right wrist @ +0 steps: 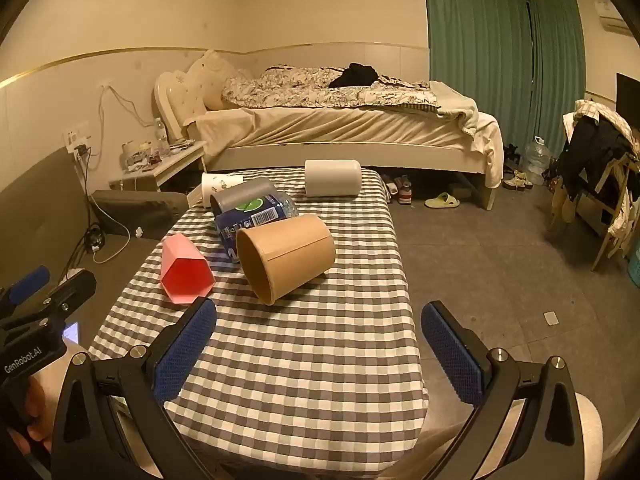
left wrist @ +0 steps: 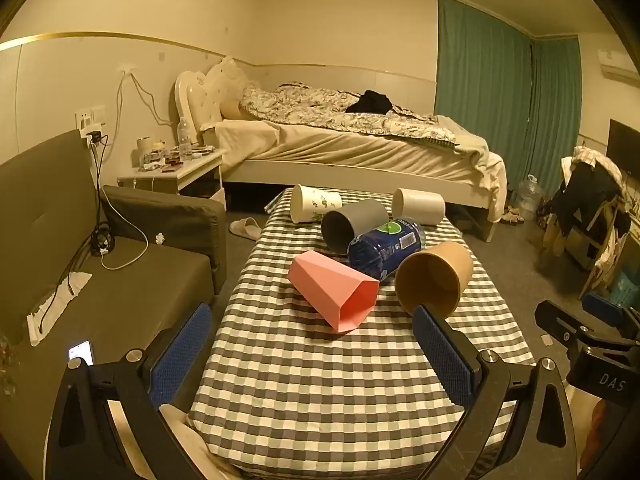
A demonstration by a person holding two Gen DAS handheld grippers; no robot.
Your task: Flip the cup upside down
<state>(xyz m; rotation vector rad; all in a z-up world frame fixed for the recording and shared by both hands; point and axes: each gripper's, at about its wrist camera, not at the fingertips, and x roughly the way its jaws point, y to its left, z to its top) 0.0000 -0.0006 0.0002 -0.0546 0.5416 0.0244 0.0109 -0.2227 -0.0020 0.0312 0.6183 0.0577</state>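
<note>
Checked table (left wrist: 304,380): bears five cups and one bottle, all lying on their sides; I count none inverted, so I judge the flipping not yet begun.

Tan cup (right wrist: 286,258): largest, nearest my right gripper, mouth toward me.

Pink faceted cup (left wrist: 334,290): nearest my left gripper, mouth toward me.

Blue-labelled bottle (left wrist: 386,246): wedged between the cups, touching the tan cup.

Grey cup (left wrist: 352,224), white cup (right wrist: 332,178), leaf-printed cup (left wrist: 314,203): far end of the table.

Left gripper (left wrist: 310,350): spread wide, empty, hovering over the near cloth.

Right gripper (right wrist: 318,350): spread wide, empty, short of the tan cup.

View differences: the left wrist shows the grey cup's open mouth and the printed cup whole; the right wrist half hides both behind the bottle, but shows the tan cup's full side and seam.
</note>
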